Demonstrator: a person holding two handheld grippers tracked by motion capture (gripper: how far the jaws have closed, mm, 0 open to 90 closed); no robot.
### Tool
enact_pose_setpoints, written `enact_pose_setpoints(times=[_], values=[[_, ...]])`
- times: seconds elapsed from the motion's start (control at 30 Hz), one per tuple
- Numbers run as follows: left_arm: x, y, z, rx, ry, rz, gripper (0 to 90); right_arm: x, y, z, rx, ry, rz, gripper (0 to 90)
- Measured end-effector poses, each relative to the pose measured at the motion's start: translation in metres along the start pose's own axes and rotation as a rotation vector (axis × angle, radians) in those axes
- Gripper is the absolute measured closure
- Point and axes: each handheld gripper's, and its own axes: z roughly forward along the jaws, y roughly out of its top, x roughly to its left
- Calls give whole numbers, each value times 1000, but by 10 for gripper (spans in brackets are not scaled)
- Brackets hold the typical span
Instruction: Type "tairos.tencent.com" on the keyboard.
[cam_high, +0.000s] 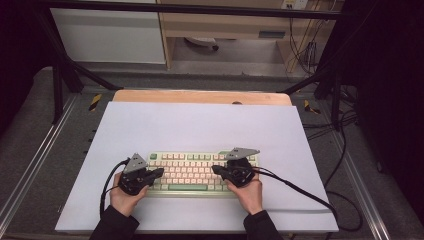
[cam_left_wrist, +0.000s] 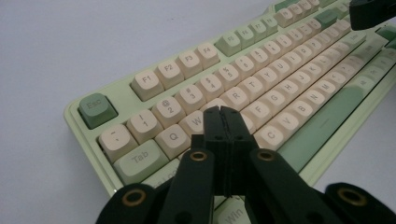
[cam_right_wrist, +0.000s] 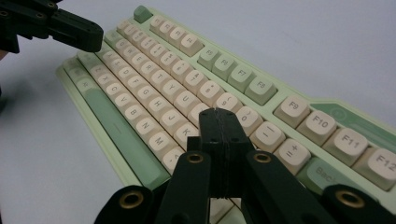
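Your left gripper at nine o'clock and right gripper at three o'clock, jaws together, poise over the keyboard, typing seemingly just underway.

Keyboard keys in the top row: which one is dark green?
The Esc key, alone at the pale green keyboard's corner; its F-key neighbours are cream or light green.

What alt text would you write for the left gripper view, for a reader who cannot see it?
The left claw, its two black jaws pressed shut with nothing between them, points over the W and E keys of a pale green keyboard with cream keycaps. The keyboard runs diagonally across a white sheet, and the tip of the other claw shows at top right.
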Motion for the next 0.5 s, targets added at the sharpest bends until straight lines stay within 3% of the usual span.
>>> enact_pose_setpoints(times=[0.5], values=[[-10,12,7,5,-14,19,899,-14,-17,-23,-8,-11,15,900]])
